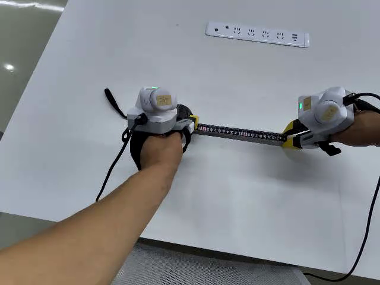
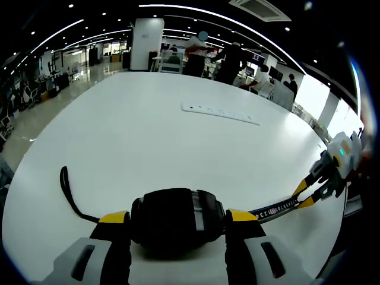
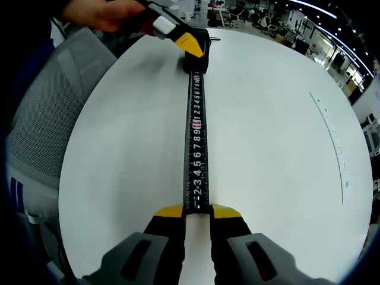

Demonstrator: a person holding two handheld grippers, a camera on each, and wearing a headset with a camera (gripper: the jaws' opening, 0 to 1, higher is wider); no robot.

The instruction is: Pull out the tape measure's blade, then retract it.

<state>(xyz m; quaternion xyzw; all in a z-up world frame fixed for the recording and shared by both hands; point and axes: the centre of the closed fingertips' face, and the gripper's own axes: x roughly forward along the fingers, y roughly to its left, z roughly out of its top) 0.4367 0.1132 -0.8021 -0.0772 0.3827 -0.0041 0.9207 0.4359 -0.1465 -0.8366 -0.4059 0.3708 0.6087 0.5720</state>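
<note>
The black tape measure case (image 2: 177, 217) sits on the white table, clamped between the yellow-tipped jaws of my left gripper (image 2: 177, 218); in the head view the case (image 1: 185, 113) is mostly hidden under that gripper (image 1: 181, 123). Its blade (image 1: 240, 133) is drawn out to the right, lying just above the table. My right gripper (image 1: 291, 136) is shut on the blade's end. In the right gripper view the numbered blade (image 3: 197, 136) runs straight from my jaws (image 3: 197, 209) to the case (image 3: 198, 52). The case's black wrist strap (image 2: 68, 193) trails left.
A white power strip (image 1: 257, 34) lies at the far side of the table (image 1: 249, 196). Black cables hang from both grippers over the near edge. A mesh chair (image 3: 56, 95) stands beside the table. People stand far behind the table (image 2: 214, 56).
</note>
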